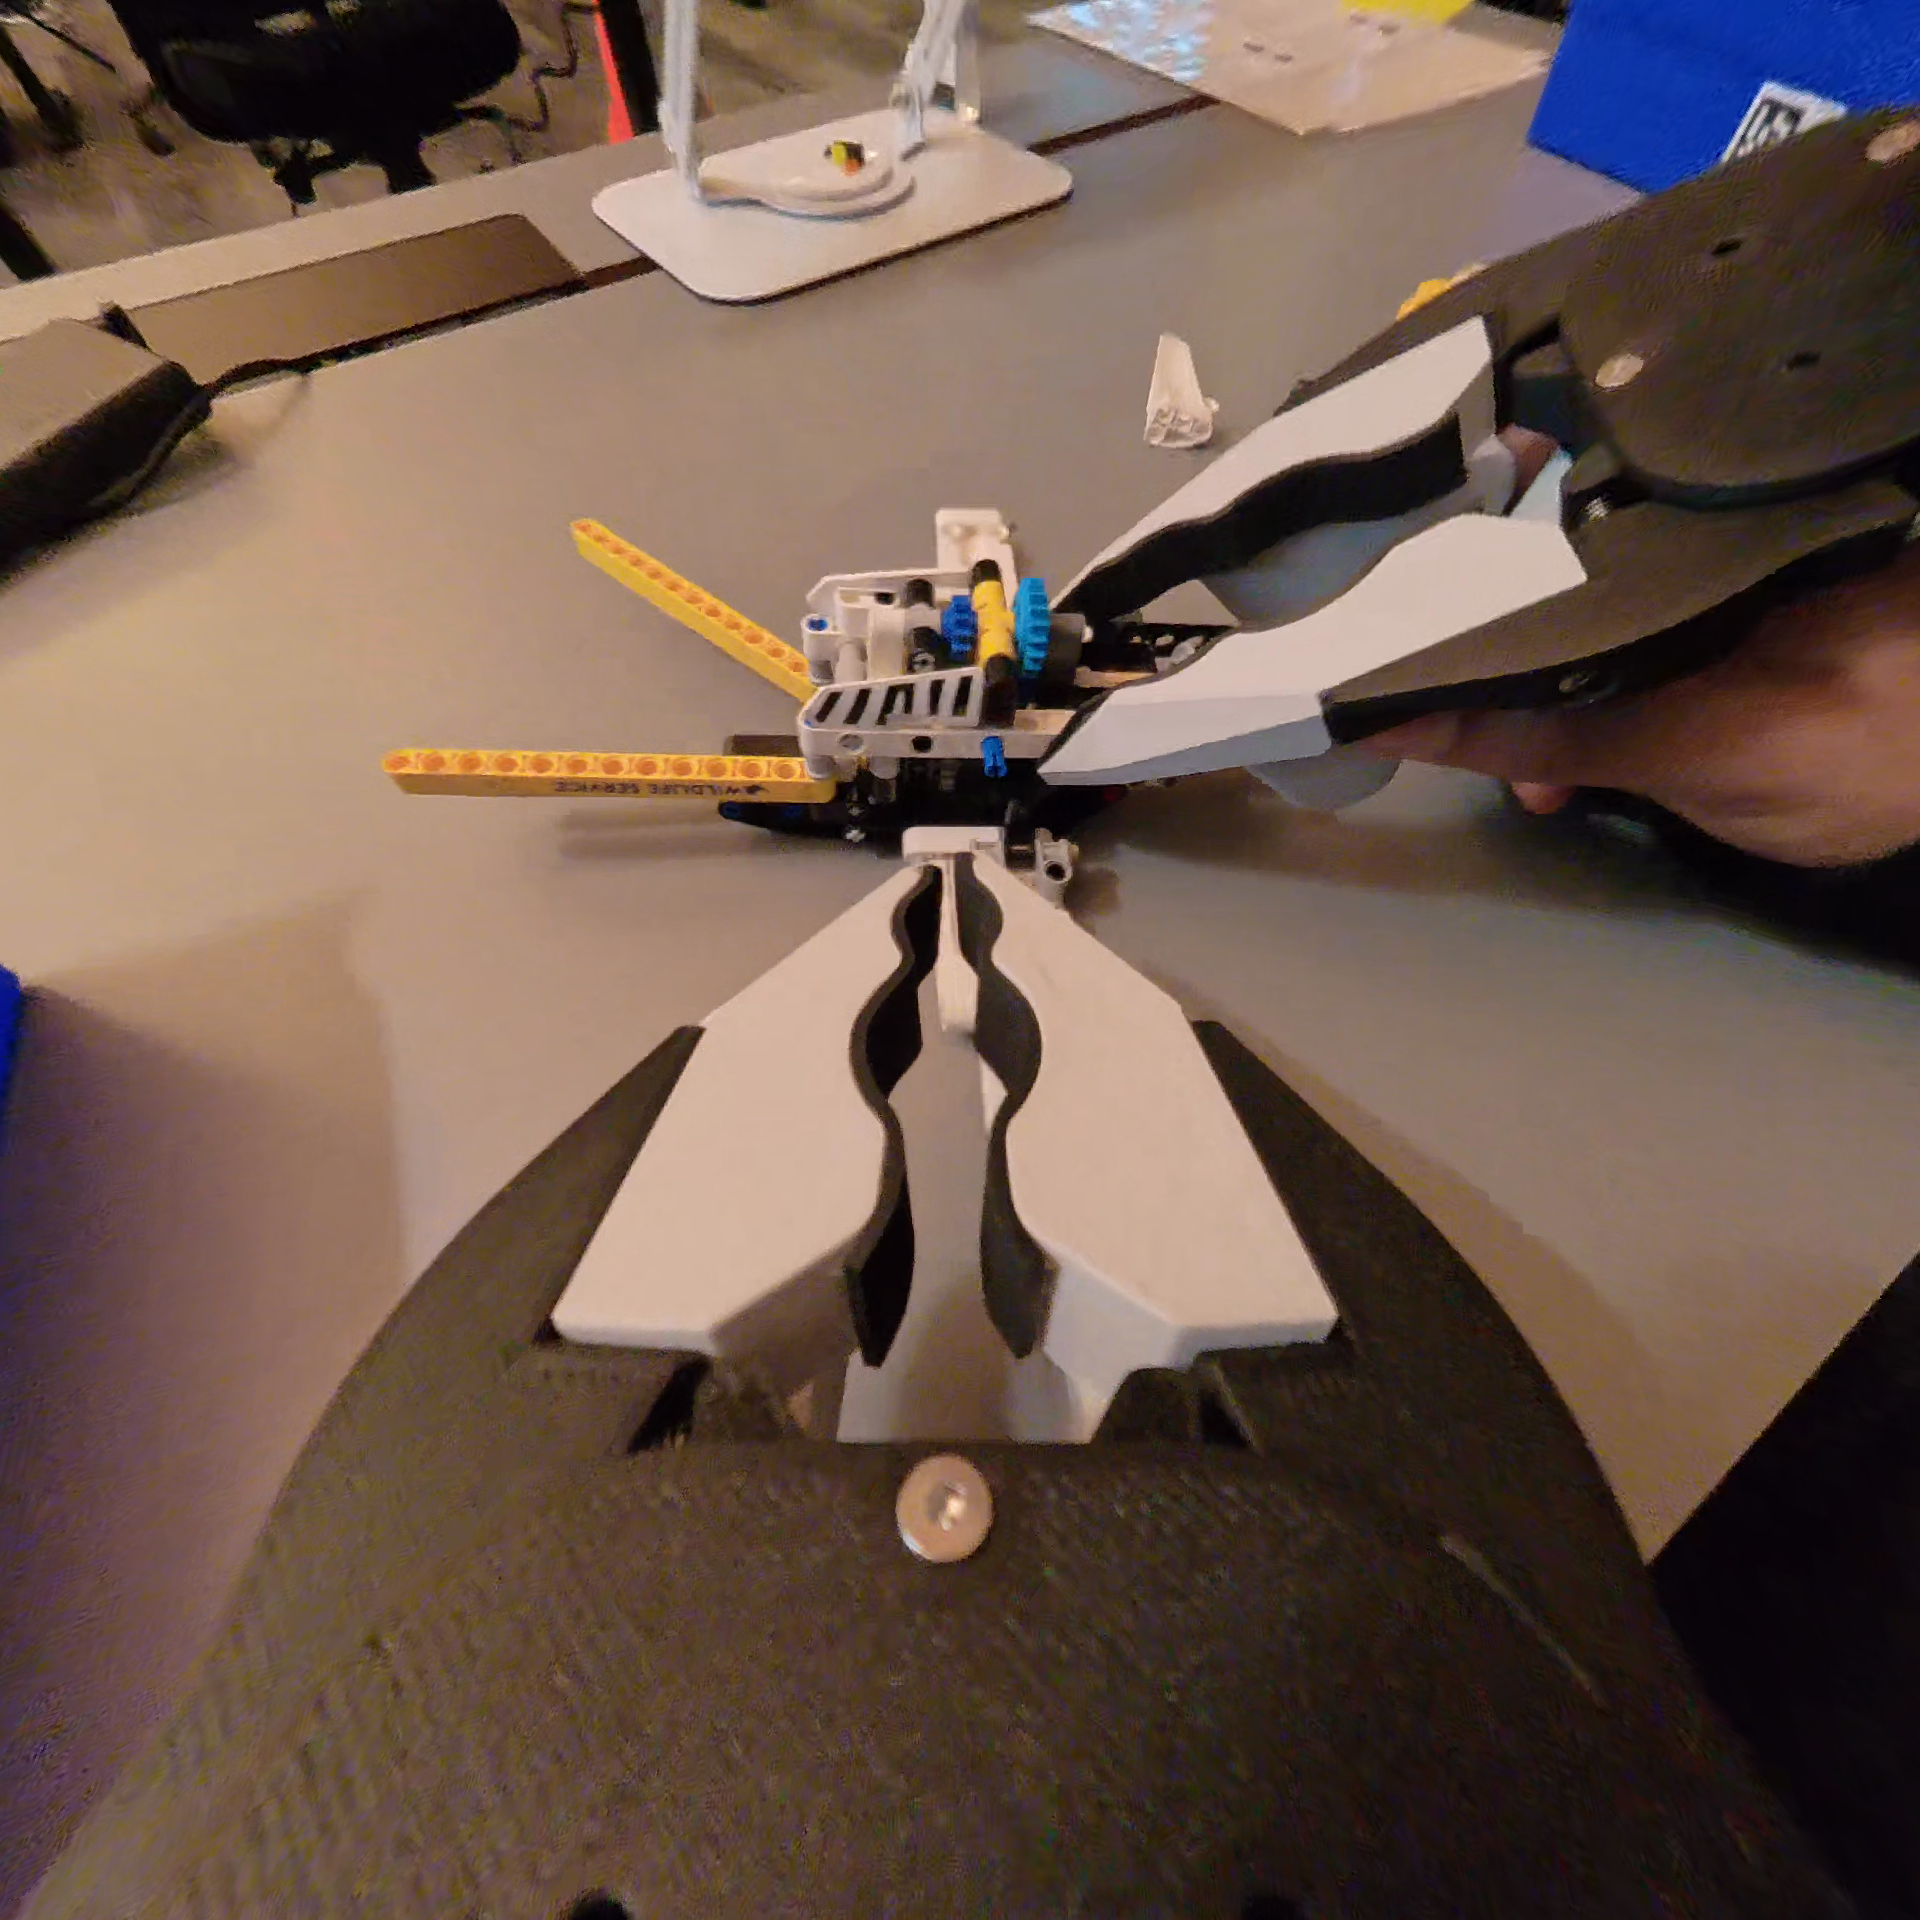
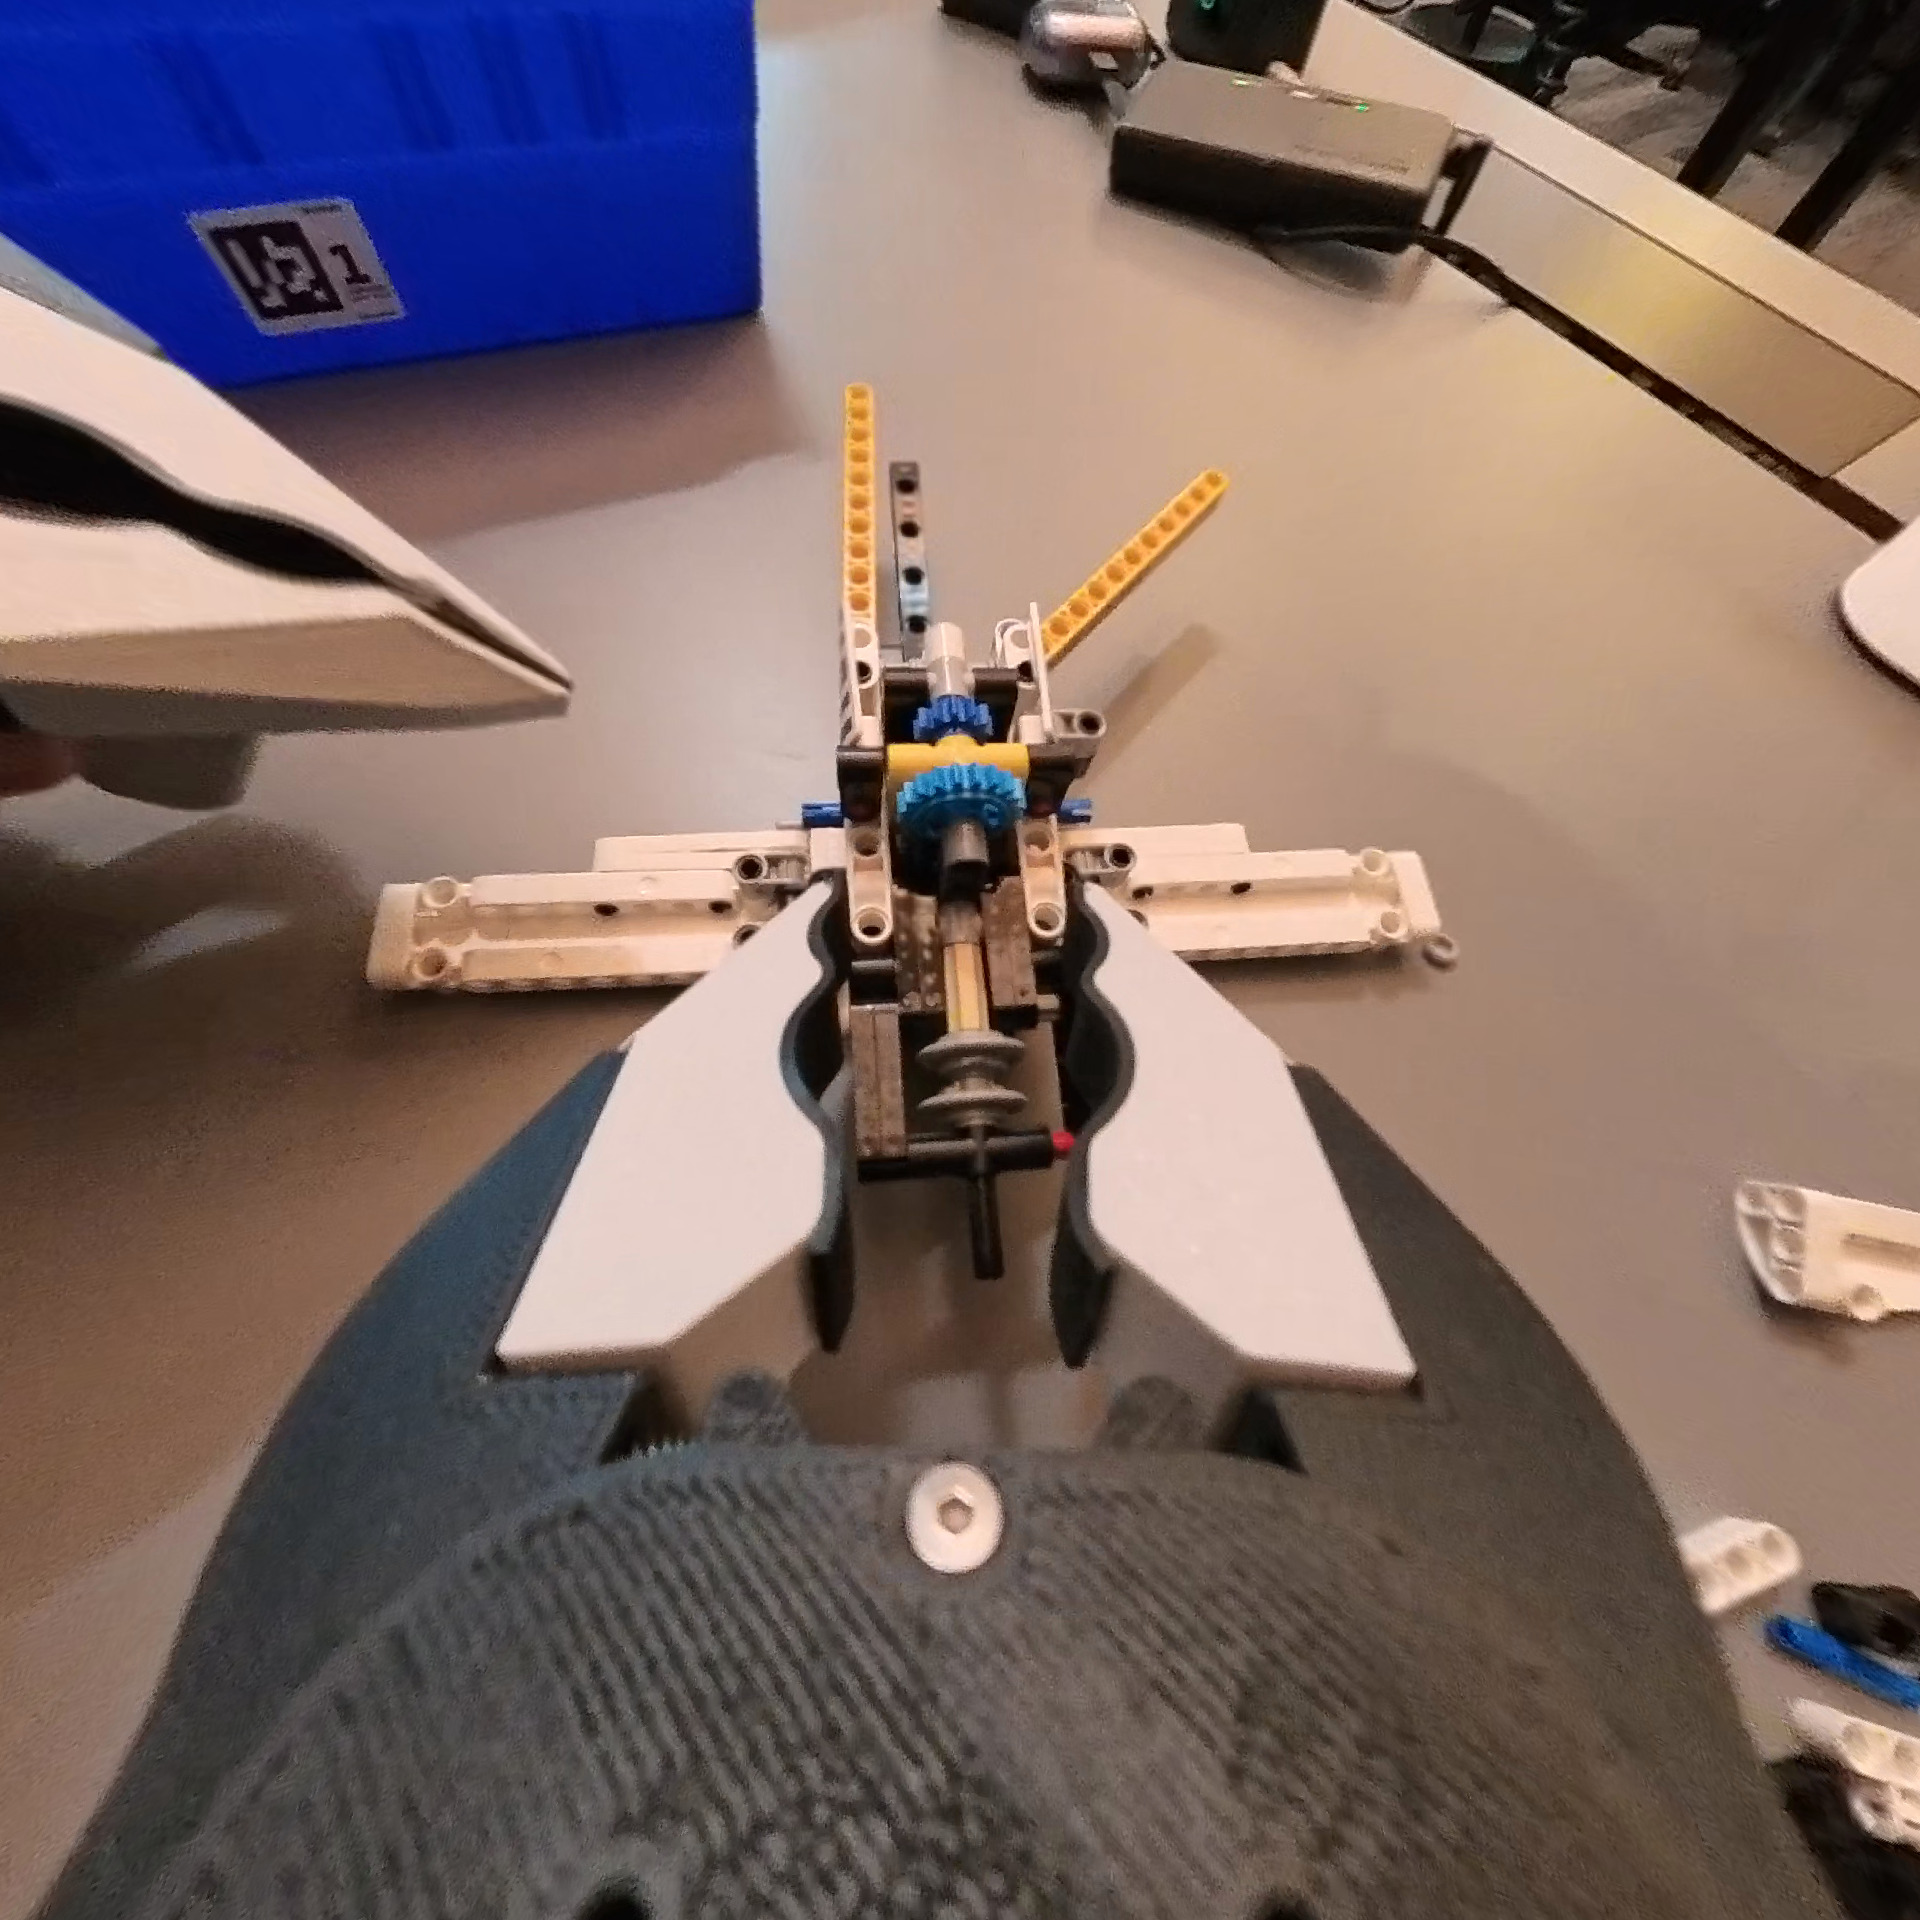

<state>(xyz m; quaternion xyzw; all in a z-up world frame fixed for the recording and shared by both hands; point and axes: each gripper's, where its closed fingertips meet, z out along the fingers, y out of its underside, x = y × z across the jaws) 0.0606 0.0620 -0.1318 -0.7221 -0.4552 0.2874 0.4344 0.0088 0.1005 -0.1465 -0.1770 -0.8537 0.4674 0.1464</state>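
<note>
A brick-built model with blue gears, two yellow beams and white wing panels lies on the grey table. My left gripper is at the model's near side, with its pads closed on a thin white piece seen edge-on. It also shows shut at the left of the right wrist view. My right gripper straddles the model's black rear frame, and its pads press on both sides. It reaches in from the right in the left wrist view.
A blue bin stands behind the model. A white stand base and a black adapter sit at the table's far edge. Loose white pieces and small blue and black parts lie to the right. A hand holds the right gripper. The black adapter is about 35 cm from my right fingertips.
</note>
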